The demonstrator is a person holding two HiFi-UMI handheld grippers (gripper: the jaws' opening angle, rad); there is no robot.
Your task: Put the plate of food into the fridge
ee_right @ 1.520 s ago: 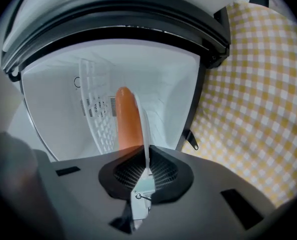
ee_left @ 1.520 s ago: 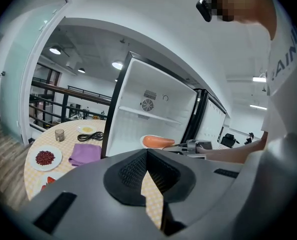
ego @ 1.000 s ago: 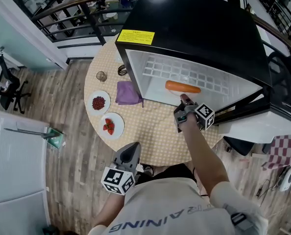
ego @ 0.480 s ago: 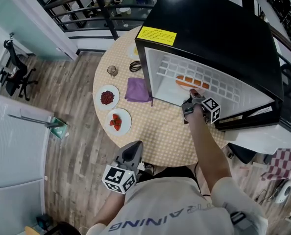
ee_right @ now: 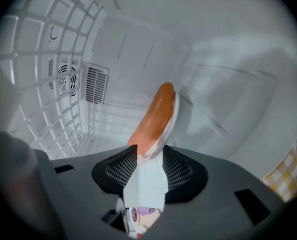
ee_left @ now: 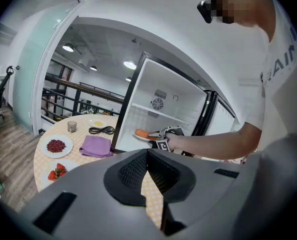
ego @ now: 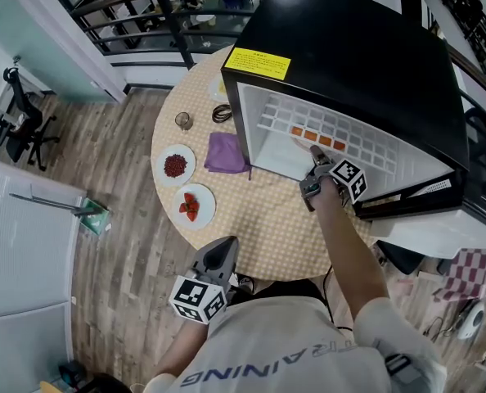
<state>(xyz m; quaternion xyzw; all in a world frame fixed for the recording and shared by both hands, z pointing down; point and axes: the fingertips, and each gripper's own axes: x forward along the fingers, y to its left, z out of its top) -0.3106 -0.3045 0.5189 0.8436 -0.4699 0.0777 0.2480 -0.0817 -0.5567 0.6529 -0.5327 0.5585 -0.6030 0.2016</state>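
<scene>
A round table [ego: 267, 228] in a yellow check cloth stands on a wood-plank floor. A black fridge [ego: 349, 47] sits on it with its door open. Nearest the person, the left gripper [ee_left: 147, 150] hangs by the table's edge, its jaws together on nothing. Beyond it lie a strawberry plate [ego: 207, 211], a bean plate [ego: 162, 173] and a folded purple cloth [ego: 227, 152].

Farther on, the right gripper [ee_right: 150, 151] reaches into the fridge mouth. Its jaws have just been opening, and the pads now stand off the rim of the white plate of food [ee_right: 174, 111], which lies released between them. That plate carries one orange sausage [ee_right: 153, 116].

A second ago the sausage showed in the open front of the cabinet. Now the head view shows it only through the bars of the wire shelf [ego: 349, 137], so the plate has gone deeper, and it appears to rest on the fridge floor under the shelf. By that reading the placing is done, and what remains is likely to draw the gripper back and shut the door. Nothing else shows inside the fridge.
</scene>
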